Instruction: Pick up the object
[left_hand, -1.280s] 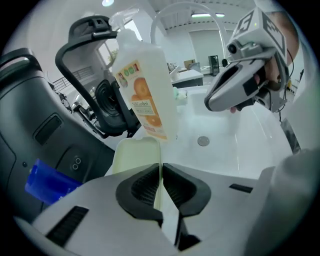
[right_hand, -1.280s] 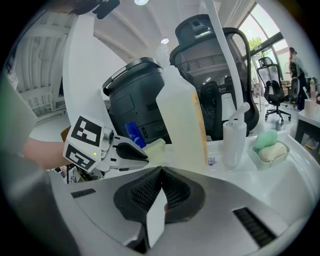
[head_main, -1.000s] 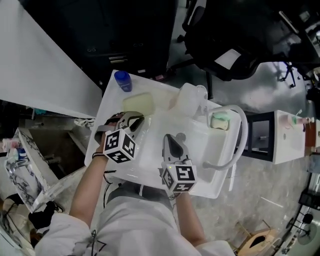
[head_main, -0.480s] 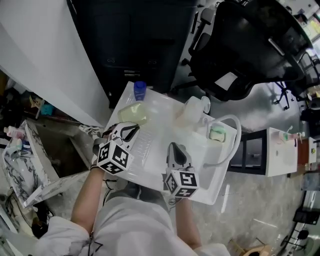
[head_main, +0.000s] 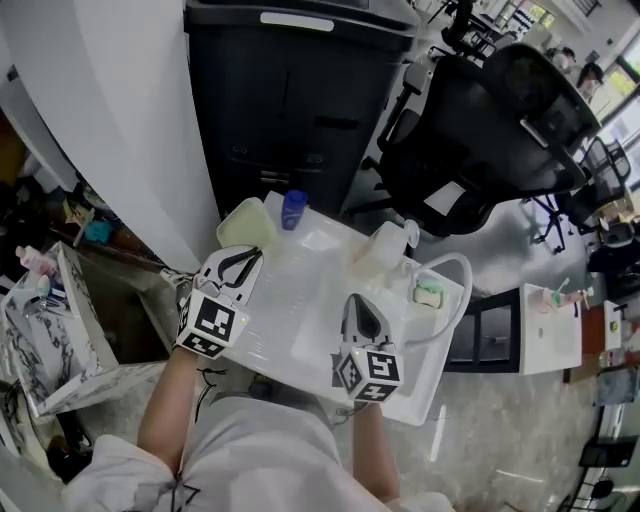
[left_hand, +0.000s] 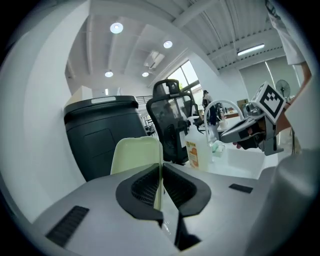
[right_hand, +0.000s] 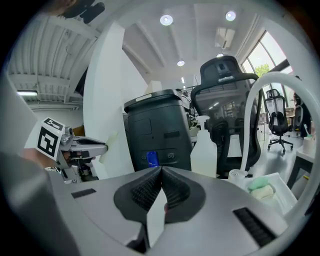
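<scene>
The relation that matters is already closed. The object, a thin pale green flat piece (head_main: 244, 222), lies straight ahead of the left gripper (head_main: 246, 257), and its near edge is pinched between that gripper's fingers (left_hand: 142, 187). In the left gripper view these fingers are seen pressed onto the piece from both sides. The piece runs forward out of them along their own line, nearly edge-on, with its broad face showing to the left.

In the head view the piece is found at the far left corner of the white desk (head_main: 300, 335), just beside a blue-capped bottle (head_main: 293, 210). Whether its far end touches the desk cannot be told.

The right gripper (head_main: 361, 302) is held over the near middle of the desk, well apart from the piece. Its fingers (right_hand: 142, 192) are pressed together with nothing between them.

The left gripper is therefore judged the only one engaged. A steady rise is judged to be called for, since a thin piece held by one edge may pivot or slip.
</scene>
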